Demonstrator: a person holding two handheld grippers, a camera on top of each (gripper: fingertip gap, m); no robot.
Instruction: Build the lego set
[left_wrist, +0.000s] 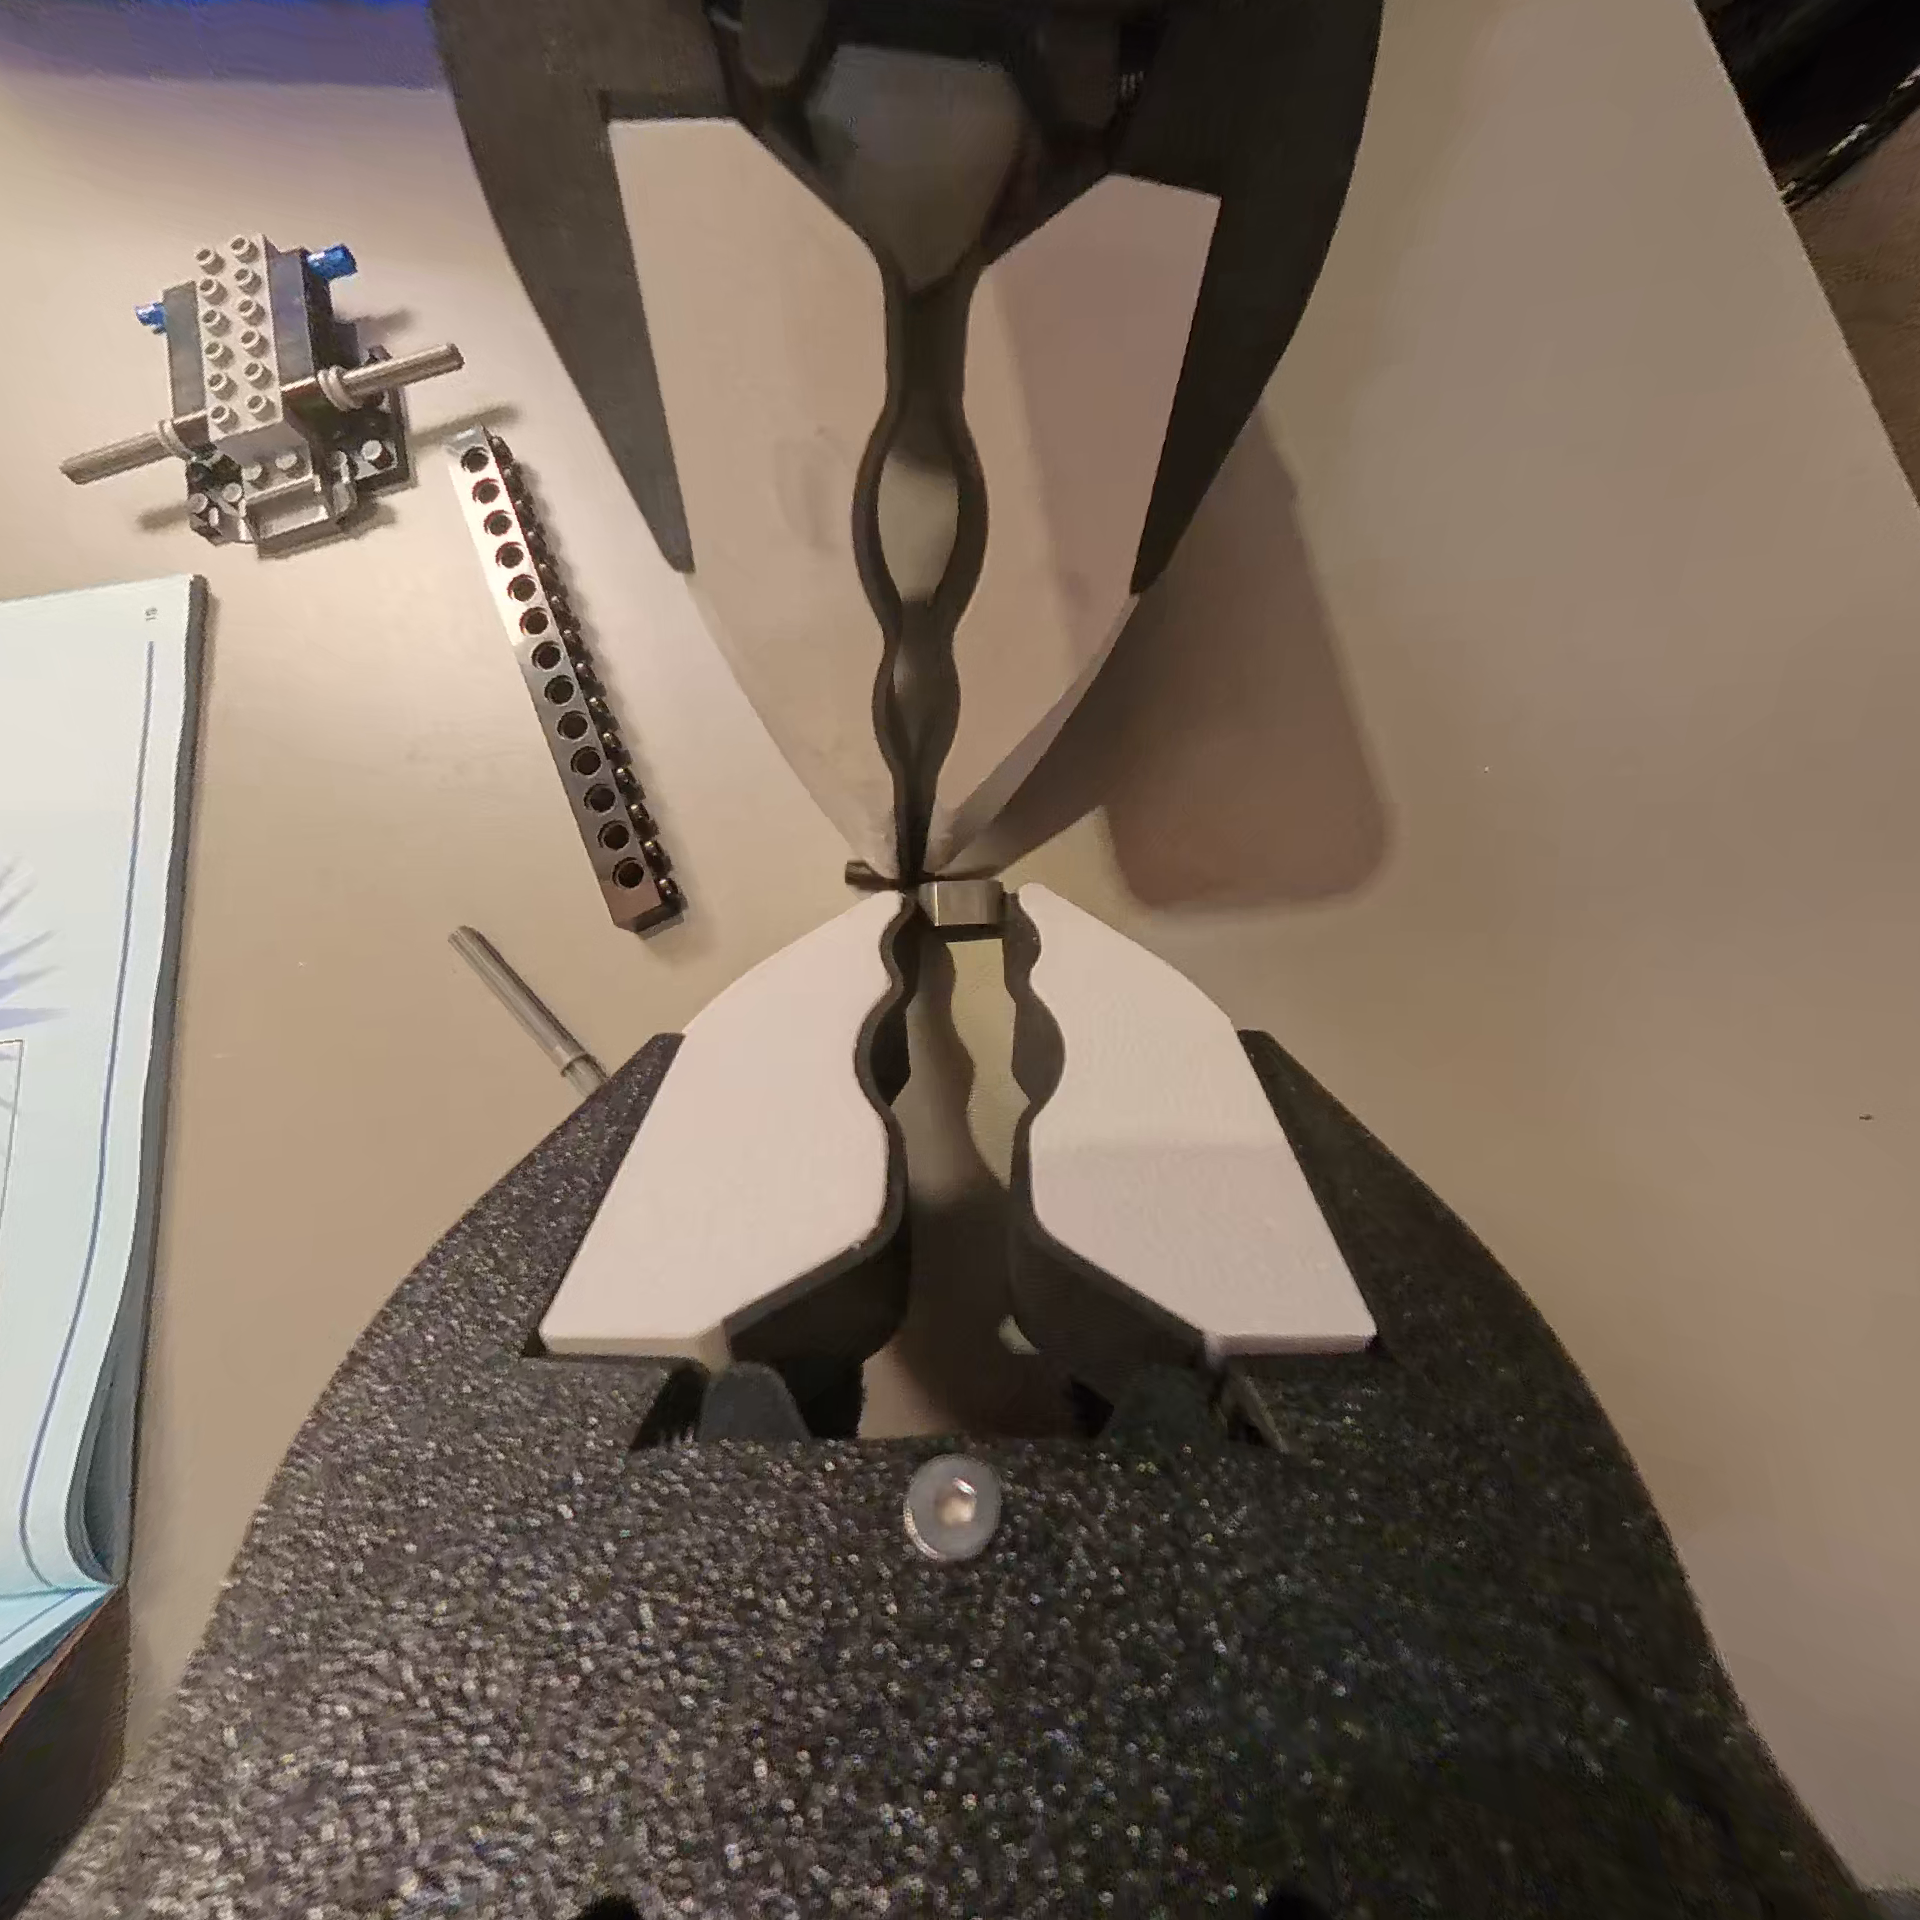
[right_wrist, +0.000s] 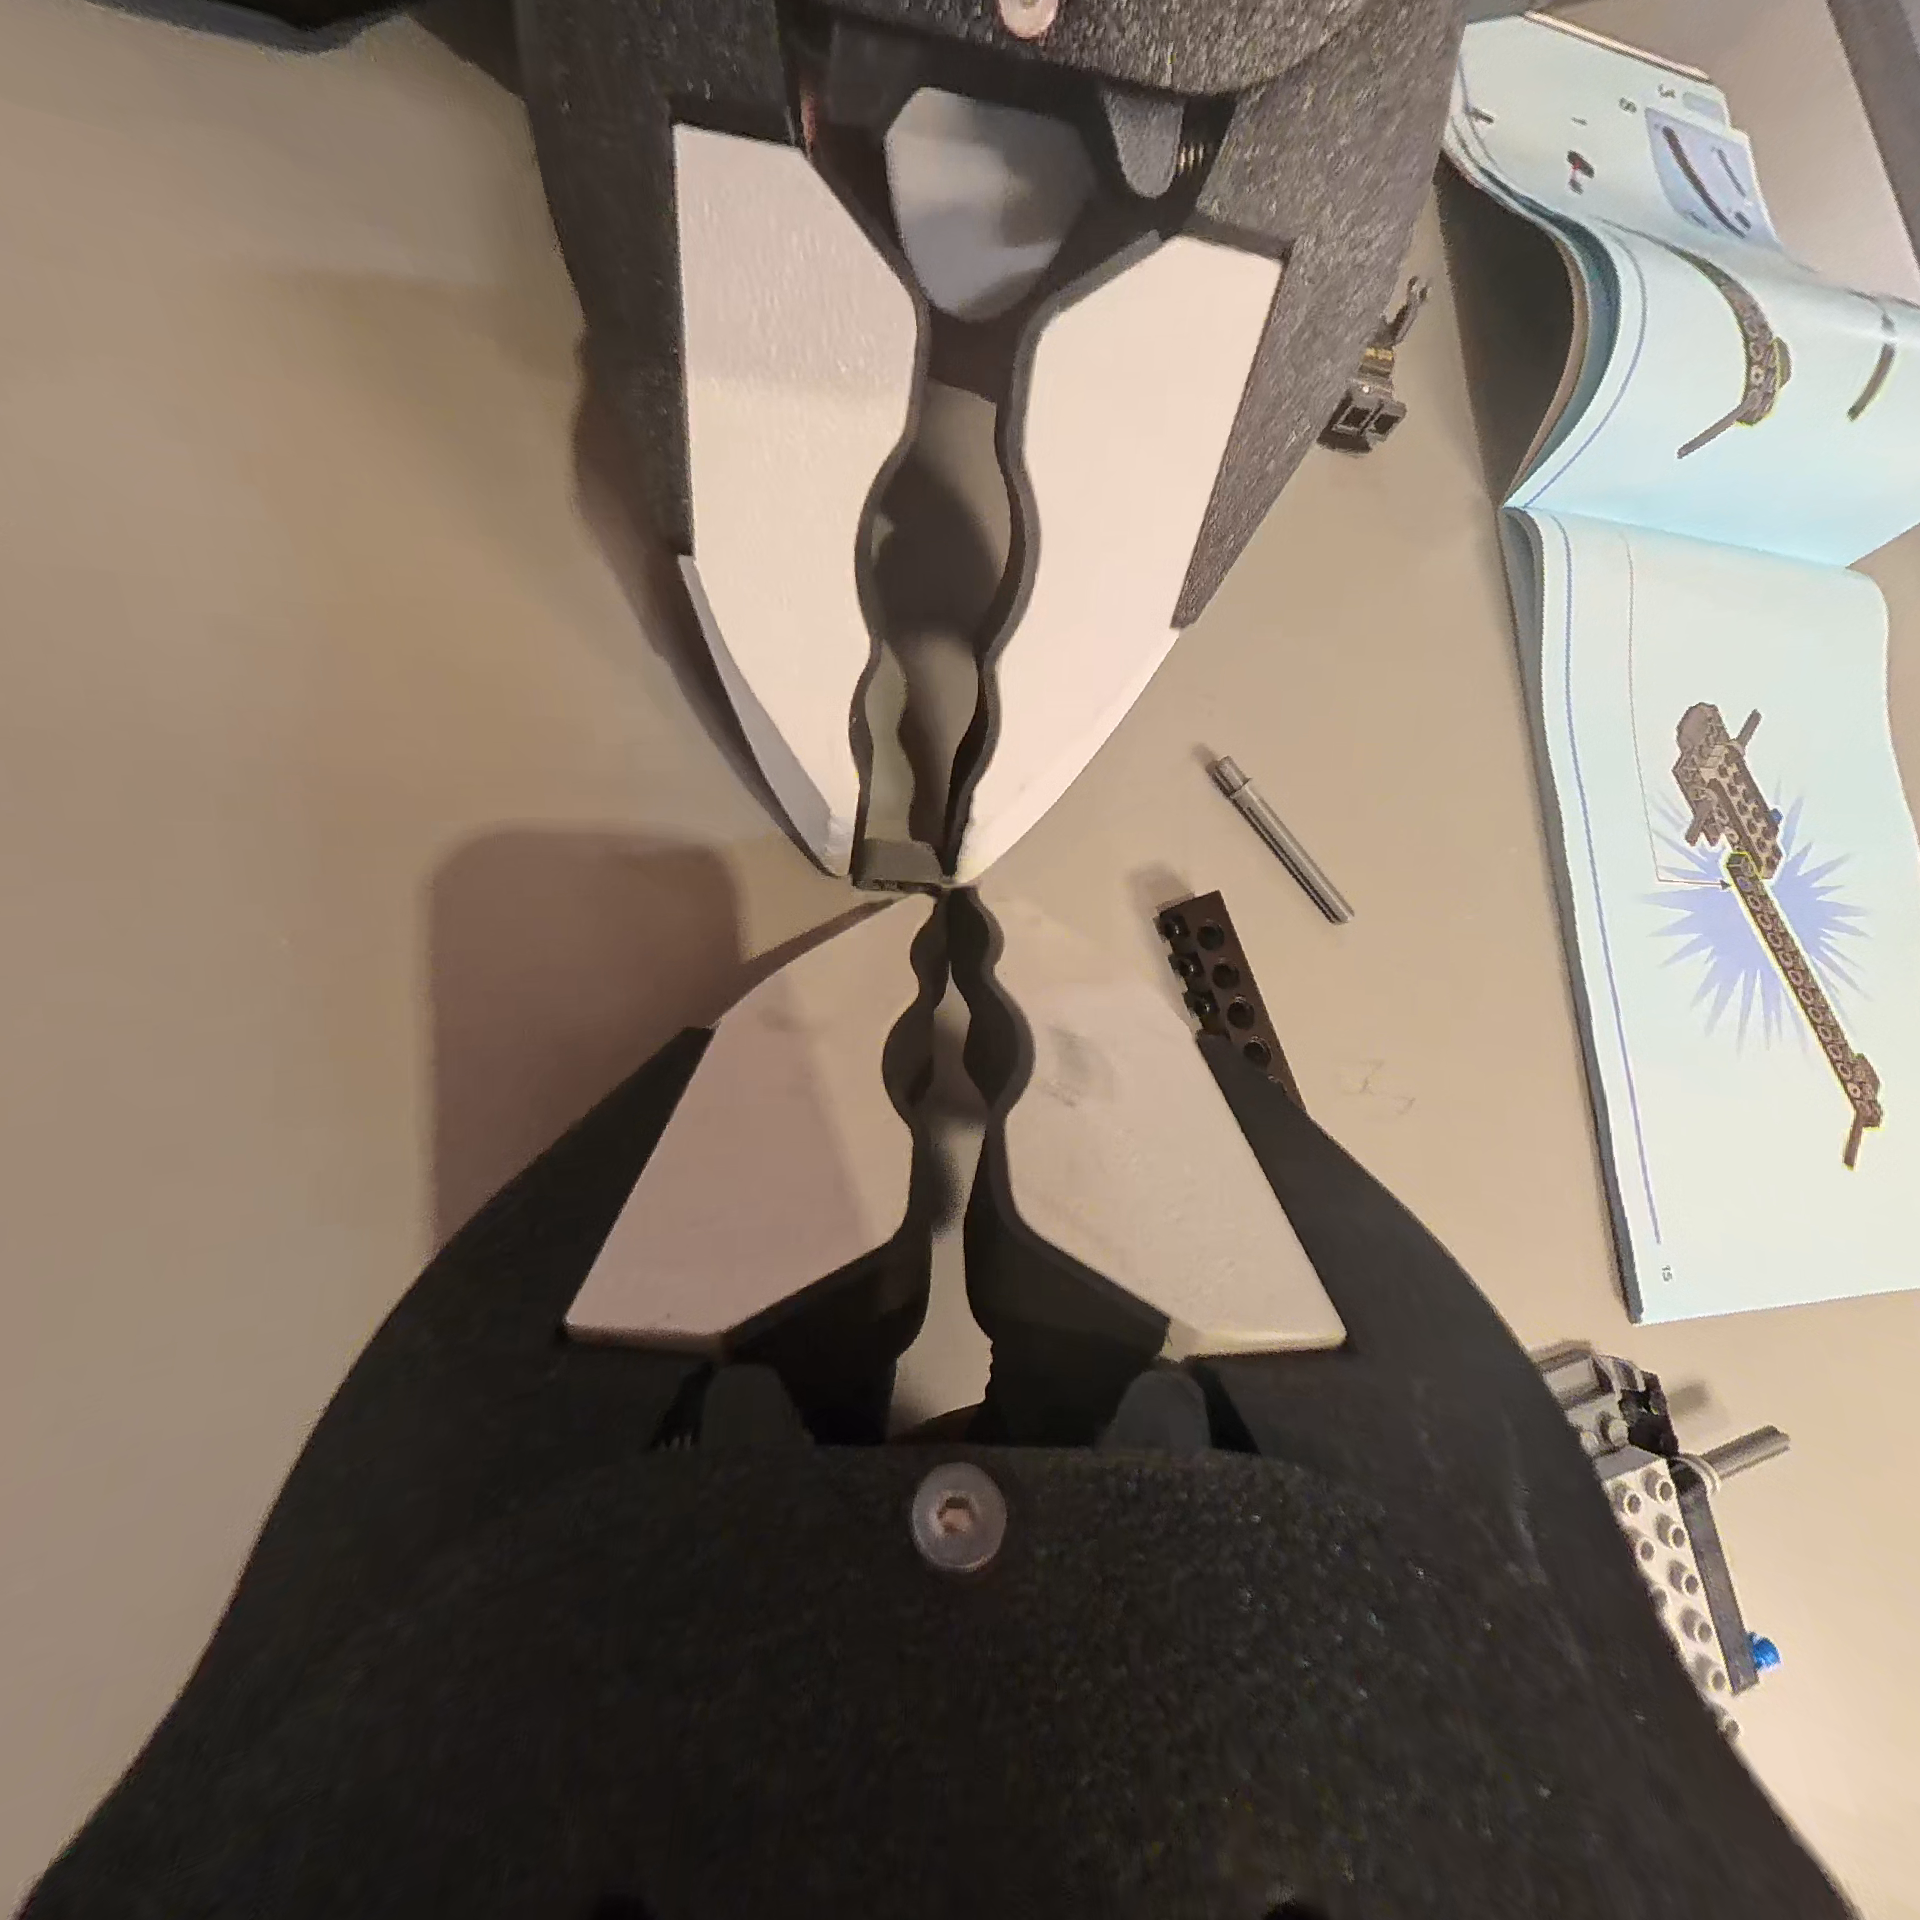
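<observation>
left wrist view: the left gripper (left_wrist: 958, 906) points forward over a beige table (left_wrist: 1558, 623), jaws set narrow, with a small grey block (left_wrist: 958, 902) clamped between the fingertips; both white fingers (left_wrist: 1101, 997) press on its sides. directly opposite, tip to tip, stands the right gripper (left_wrist: 906, 868), its wavy black pads closed together. a thin dark piece (left_wrist: 868, 876) juts out sideways at its tips, just beside the grey block; whether the pads pinch it cannot be told. to the left on the table lies a long black beam with a row of holes (left_wrist: 566, 691), flat and slanted. farther off stands a small brick assembly (left_wrist: 265, 400) in grey and black, with a grey axle through it and blue pins at its far end. a loose grey rod (left_wrist: 520, 1013) lies near the left gripper body, partly hidden by it. an open light-blue booklet (left_wrist: 94, 1039) sits at the left edge. right wrist view: the right gripper (right_wrist: 940, 914) shows its pads meeting at the tips, touching the end of the grey block (right_wrist: 891, 862) held by the left gripper (right_wrist: 904, 868) across from it. the black beam (right_wrist: 1226, 997) lies to the right, partly under the right gripper body, with the grey rod (right_wrist: 1278, 831) just beyond it, then the booklet (right_wrist: 1714, 831). the brick assembly (right_wrist: 1662, 1538) sits at the lower right edge.
</observation>
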